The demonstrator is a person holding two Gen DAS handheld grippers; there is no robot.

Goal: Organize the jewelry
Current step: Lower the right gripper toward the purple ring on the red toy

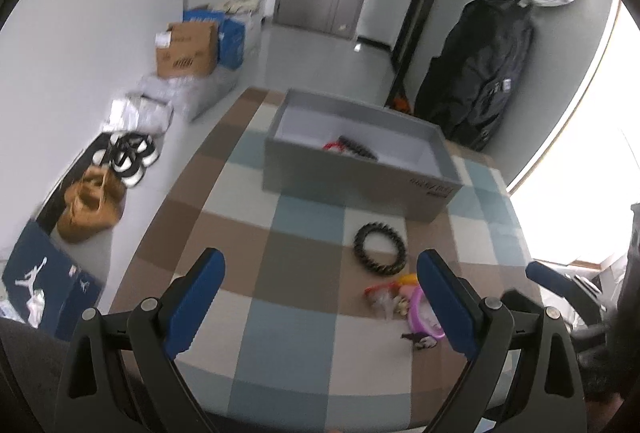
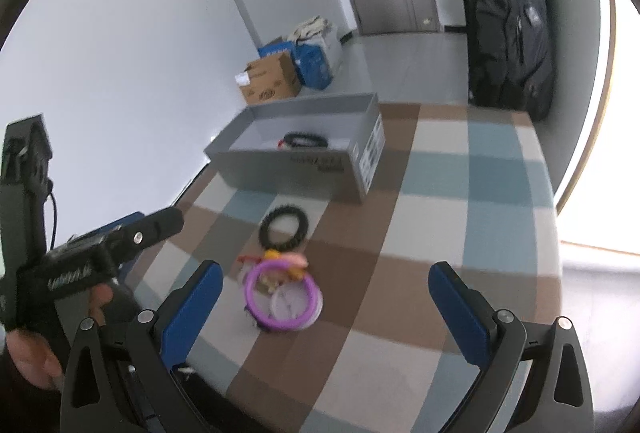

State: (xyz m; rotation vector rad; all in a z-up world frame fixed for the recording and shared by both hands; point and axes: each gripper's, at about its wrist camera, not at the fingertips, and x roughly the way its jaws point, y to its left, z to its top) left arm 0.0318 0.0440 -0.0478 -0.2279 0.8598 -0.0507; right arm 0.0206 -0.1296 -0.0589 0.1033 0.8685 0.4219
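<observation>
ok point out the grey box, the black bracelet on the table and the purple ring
grey box (image 2: 288, 169): right wrist view, front wall
black bracelet (image 2: 265, 231): right wrist view, left arc of band
purple ring (image 2: 256, 307): right wrist view, lower-left rim

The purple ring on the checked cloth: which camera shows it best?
The right wrist view: the purple ring lies whole and unobstructed ahead of the open right tool. In the left wrist view only part of the ring shows, cut off behind a blue finger of the left tool.

Left gripper (image 1: 320, 297) and right gripper (image 2: 326, 307), jaws wide, empty.
</observation>
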